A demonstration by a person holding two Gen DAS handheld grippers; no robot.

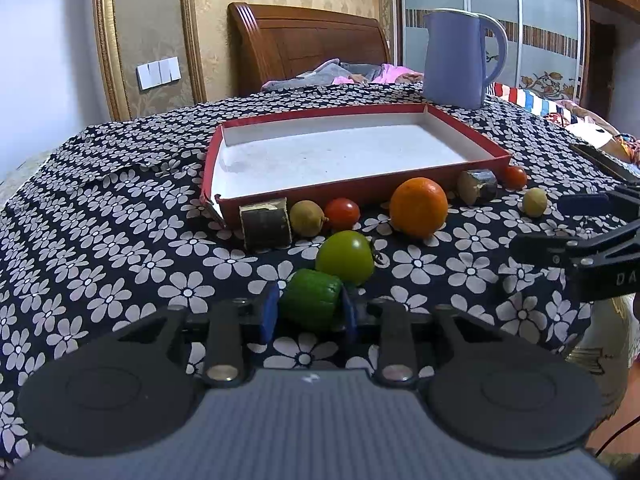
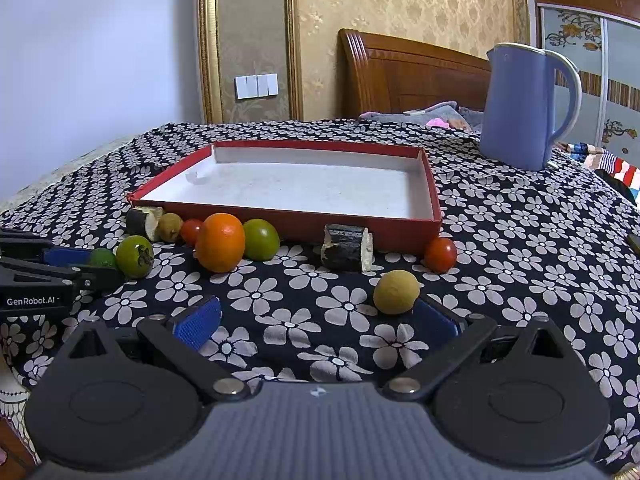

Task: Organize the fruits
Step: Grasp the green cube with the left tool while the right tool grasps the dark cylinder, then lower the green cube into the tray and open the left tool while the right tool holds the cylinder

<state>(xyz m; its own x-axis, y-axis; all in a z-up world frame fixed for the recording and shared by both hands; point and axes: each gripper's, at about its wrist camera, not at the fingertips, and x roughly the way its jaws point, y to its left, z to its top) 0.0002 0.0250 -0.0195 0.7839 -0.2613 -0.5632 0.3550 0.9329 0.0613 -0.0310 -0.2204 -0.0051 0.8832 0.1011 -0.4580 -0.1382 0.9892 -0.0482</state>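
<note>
Green fruit piece (image 1: 312, 300) in left jaws — green tomato (image 1: 346, 256) just behind.

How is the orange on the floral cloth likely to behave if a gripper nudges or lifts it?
The orange looks round and sits free on the flat floral cloth, so a nudge would probably roll it, perhaps into the green fruit beside it. It is the largest fruit here, so likely the heaviest. Its rind looks firm and matte, so a grip should hold.
</note>
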